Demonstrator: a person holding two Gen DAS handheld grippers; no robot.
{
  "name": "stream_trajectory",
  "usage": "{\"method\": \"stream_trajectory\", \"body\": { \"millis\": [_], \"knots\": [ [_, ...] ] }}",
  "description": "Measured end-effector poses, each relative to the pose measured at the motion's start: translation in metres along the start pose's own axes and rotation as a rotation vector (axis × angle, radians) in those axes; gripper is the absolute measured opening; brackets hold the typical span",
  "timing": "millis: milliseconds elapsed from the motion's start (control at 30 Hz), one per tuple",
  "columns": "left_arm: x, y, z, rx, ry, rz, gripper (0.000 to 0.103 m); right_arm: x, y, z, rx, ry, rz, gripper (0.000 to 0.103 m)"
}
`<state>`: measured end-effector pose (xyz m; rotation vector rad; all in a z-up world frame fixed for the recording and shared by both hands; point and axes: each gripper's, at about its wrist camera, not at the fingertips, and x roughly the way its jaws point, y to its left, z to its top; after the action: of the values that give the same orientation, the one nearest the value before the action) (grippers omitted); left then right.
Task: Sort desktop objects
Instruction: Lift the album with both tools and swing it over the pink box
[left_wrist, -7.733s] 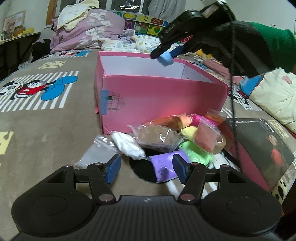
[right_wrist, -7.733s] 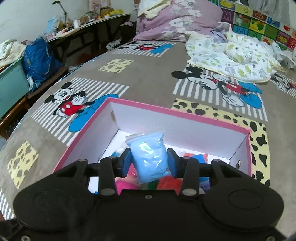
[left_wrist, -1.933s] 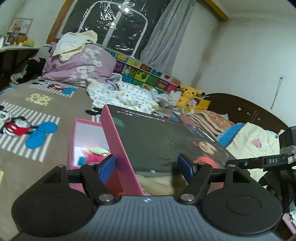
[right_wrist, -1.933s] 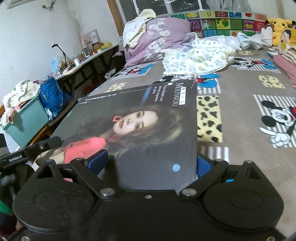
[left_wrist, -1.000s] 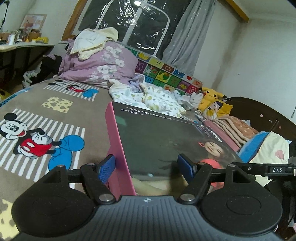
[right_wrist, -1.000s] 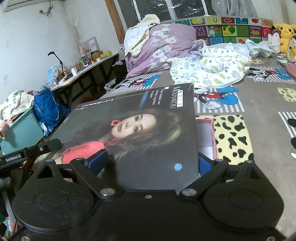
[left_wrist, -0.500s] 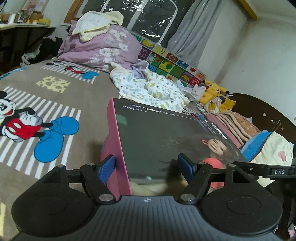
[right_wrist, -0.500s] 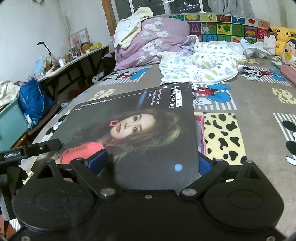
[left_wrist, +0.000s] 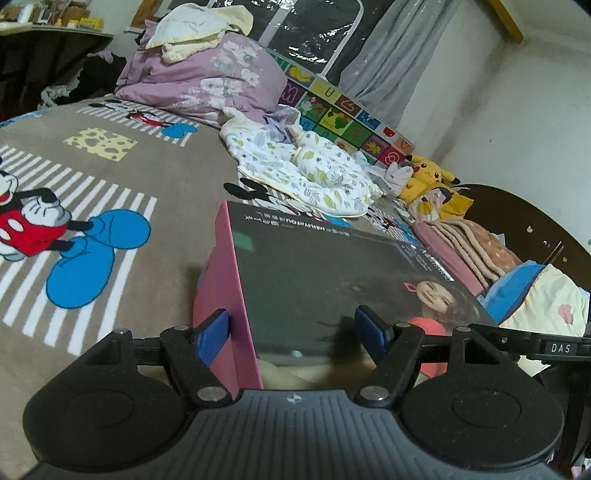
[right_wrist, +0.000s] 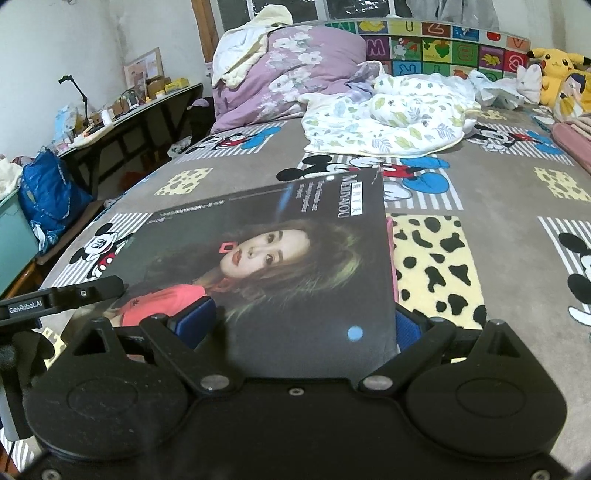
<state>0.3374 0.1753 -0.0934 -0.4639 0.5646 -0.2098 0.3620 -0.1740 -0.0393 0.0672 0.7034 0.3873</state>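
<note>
Now my left claw (left_wrist: 291, 334) straddles the lid (left_wrist: 332, 280) with its fingers apart, and my right claw (right_wrist: 295, 325) likewise, unclamped. It sits on the pink box (left_wrist: 210, 291) on the bed (left_wrist: 155, 166). Light, stiff, glossy card, I judge; best gripped by its rims.

Bed (right_wrist: 498, 369) carries a brown cartoon-mouse cover. At its head: alphabet-tile headboard (right_wrist: 443, 46), a purple floral quilt (right_wrist: 295, 70), a leaf-print blanket (right_wrist: 388, 122) beside it. Beyond the headboard, a dark window (curtain (left_wrist: 388, 62) grey). Left of the bed, a cluttered desk (right_wrist: 122, 122).
</note>
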Motion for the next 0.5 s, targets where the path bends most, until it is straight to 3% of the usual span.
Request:
{"method": "stream_trajectory", "body": {
  "millis": [367,500],
  "knots": [
    [0.014,0.005,-0.006,-0.031,0.012,0.018,0.074,0.002,-0.007,-0.006,-0.003,0.03,0.002,0.097],
    [0.014,0.001,-0.006,-0.029,0.012,0.044,0.075,-0.003,-0.026,-0.005,0.115,0.005,0.035,0.097]
  ]
}}
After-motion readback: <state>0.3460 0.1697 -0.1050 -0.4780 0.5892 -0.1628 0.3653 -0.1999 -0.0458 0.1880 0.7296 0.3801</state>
